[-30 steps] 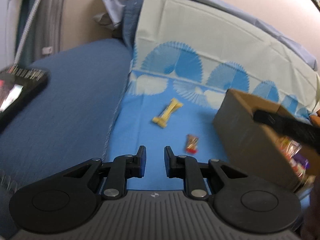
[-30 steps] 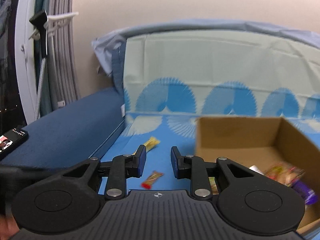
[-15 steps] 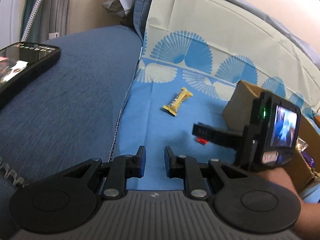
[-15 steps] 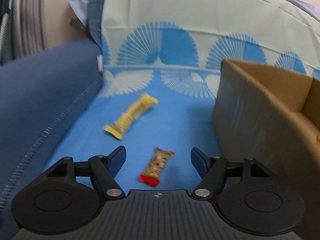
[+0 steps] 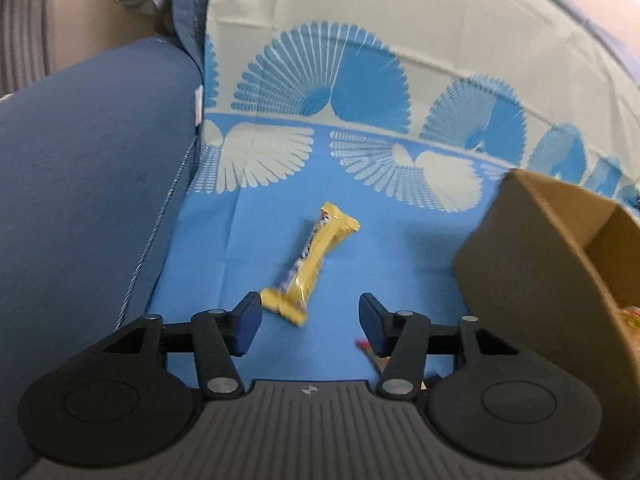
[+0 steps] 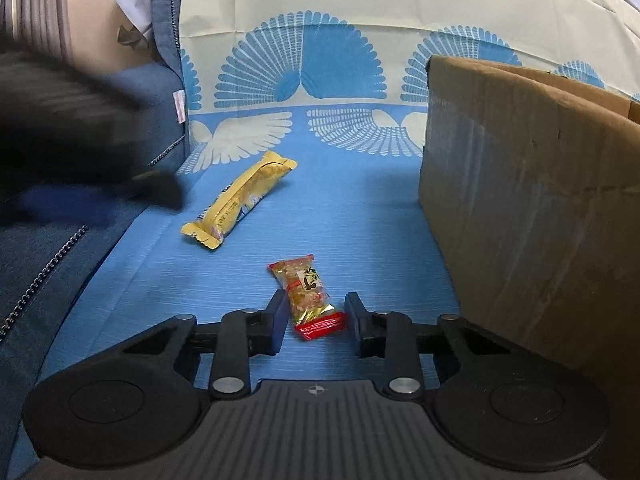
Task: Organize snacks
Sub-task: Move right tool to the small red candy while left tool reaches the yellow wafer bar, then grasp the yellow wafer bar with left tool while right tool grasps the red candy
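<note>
Both grippers have come down closer to the blue fan-patterned cloth (image 6: 360, 216) since half a second ago, and the left gripper (image 5: 307, 316), whose fingers were nearly together then, now has them spread wide apart. Between and just ahead of its fingertips lies the long yellow-wrapped snack bar (image 5: 310, 264), its near end close to the left fingertip without clearly touching it. The right gripper (image 6: 314, 326) is also parted, though less widely than before, and straddles the red-ended end of the small clear-and-red wrapped candy (image 6: 308, 296); a gap shows on either side, so nothing is gripped. From the right wrist view, the yellow bar (image 6: 240, 200) rests well apart from the candy, farther back and to the left. To the right, the brown cardboard box (image 6: 520, 184) stands on the cloth, near the candy. A dark blue sofa cushion (image 5: 80, 184) borders the cloth on the left.
</note>
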`<state>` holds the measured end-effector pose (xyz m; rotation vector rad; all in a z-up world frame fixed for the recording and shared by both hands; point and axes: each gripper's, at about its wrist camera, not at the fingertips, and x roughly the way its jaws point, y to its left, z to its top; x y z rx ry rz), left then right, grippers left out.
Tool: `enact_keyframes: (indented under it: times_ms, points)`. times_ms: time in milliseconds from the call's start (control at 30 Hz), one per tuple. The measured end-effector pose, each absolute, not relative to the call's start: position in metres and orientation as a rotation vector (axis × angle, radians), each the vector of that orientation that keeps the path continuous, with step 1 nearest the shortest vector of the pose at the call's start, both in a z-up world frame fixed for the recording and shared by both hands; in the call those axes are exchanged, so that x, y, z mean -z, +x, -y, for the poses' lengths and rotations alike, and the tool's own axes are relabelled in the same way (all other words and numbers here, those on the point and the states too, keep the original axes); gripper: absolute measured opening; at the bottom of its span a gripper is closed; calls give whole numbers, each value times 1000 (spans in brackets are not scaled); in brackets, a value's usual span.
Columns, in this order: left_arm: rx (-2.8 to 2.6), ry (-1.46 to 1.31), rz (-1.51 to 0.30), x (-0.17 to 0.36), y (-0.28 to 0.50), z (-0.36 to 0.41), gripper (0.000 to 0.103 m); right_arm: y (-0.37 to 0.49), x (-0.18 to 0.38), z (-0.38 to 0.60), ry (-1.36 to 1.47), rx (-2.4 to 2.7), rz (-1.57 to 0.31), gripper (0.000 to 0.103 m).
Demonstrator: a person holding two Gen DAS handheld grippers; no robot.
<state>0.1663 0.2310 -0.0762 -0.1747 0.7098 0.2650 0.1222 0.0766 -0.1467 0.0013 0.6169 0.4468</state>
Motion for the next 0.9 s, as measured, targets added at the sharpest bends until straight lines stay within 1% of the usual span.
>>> enact_keyframes:
  times_ms: [67, 200, 233, 300, 333, 467, 633, 900]
  points:
    - [-276, -143, -731, 84, 187, -236, 71, 123, 146, -77, 3, -455, -615, 30]
    - [-273, -105, -803, 99, 219, -245, 71, 122, 146, -75, 12, -461, -610, 29]
    - [-265, -86, -814, 101, 224, -244, 69, 122, 145, -75, 11, -462, -608, 29]
    - [-250, -44, -854, 108, 231, -243, 46, 122, 145, -75, 10, -464, -608, 29]
    - [-242, -36, -878, 111, 232, -243, 27, 121, 145, -75, 10, -465, -609, 29]
    - [-245, -48, -882, 105, 213, -241, 26, 122, 143, -73, 16, -478, -611, 29]
    - [-263, -174, -876, 84, 153, -239, 26, 116, 136, -68, -3, -495, -600, 28]
    - [-287, -241, -890, 69, 52, -216, 26, 78, 113, -54, -15, -552, -734, 28]
